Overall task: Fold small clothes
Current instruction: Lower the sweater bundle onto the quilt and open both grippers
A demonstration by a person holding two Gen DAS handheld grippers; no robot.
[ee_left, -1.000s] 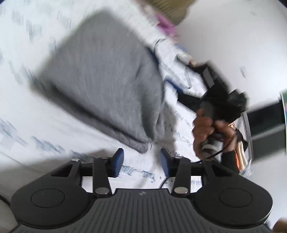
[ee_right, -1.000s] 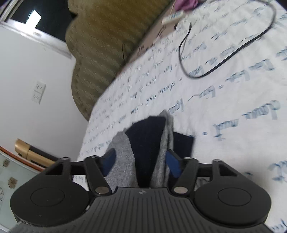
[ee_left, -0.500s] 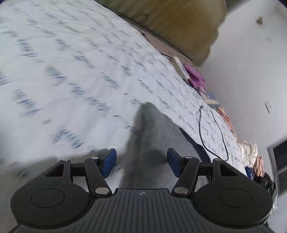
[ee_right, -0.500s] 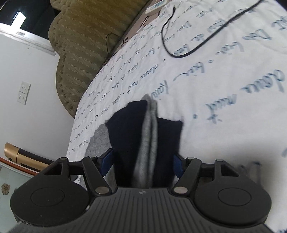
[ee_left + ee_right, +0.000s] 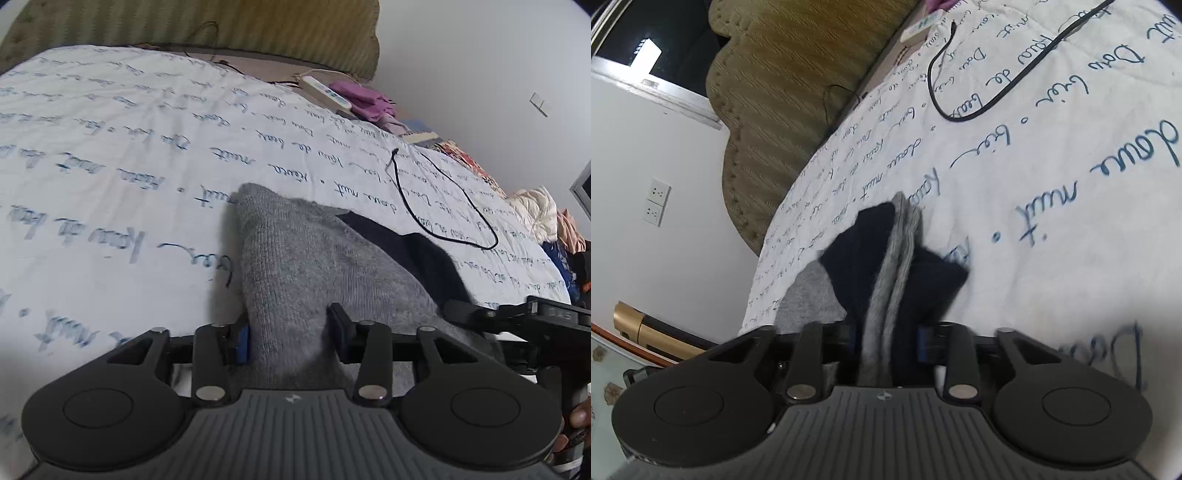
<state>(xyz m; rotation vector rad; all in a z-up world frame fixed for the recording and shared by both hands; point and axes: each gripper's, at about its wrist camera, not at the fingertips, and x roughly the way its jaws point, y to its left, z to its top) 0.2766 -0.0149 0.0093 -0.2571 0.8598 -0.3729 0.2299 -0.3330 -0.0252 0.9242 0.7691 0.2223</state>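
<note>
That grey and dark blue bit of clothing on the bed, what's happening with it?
A person is folding a small grey knit garment with dark navy panels on a white bedspread printed with blue handwriting, using two hand-held grippers. The left gripper has just been closing around one grey end, the right gripper around the bunched grey and navy end. A black cable lies beyond.

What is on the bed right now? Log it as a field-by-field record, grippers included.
surface: bed sheet, white with blue script
garment: gray and navy, bunched on the sheet, not lying flat
left gripper: jaws have just been closing; pads press the gray part
right gripper: jaws have just been closing; pads press a gray-and-navy fold
cable: black, looped on the sheet beyond the garment, apart from it
headboard: olive, at the far end
</note>
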